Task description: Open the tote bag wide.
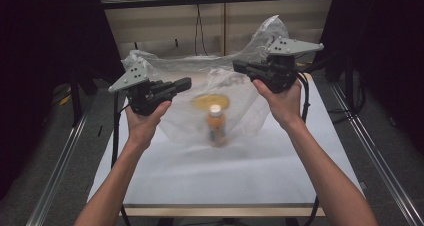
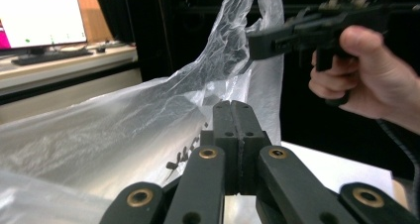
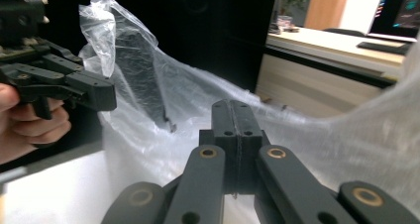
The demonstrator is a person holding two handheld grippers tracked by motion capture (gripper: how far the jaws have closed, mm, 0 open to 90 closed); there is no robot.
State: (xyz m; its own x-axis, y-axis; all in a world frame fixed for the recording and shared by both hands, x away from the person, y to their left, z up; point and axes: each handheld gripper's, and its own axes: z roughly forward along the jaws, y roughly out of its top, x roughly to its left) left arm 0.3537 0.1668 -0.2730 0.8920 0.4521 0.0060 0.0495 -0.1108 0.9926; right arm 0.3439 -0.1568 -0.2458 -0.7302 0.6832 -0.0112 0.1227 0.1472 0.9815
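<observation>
Left hand (image 1: 141, 122): comes in from the bottom left of the high view and holds its tool above the white table (image 1: 200, 176).
Left gripper (image 1: 186, 83): points right toward the middle of the table; in the left gripper view (image 2: 236, 110) its two black jaws are pressed flat together, and the plastic bag lies right against them. Whether a fold of film is pinched between them I cannot tell.
Plastic bag (image 1: 200, 81): thin, clear and crinkled, held up between the two tools, with its mouth spread wide; one handle loop rises at the left rear, another behind the right tool. Black print shows on its film in the left gripper view (image 2: 124, 130).
Bottle (image 1: 216, 127): orange with a white cap, standing upright inside the bag, on the table, between the two tools and lower than both.
Yellow disc (image 1: 211, 102): a round shape seen through the film just behind the bottle; too blurred to name.
Right gripper (image 1: 239, 66): points left, higher than the left one; in the right gripper view (image 3: 236, 110) its jaws are also closed tight, film around them, and a grasp cannot be confirmed.
Right hand (image 1: 282, 98): wraps the tool's grip from below.
</observation>
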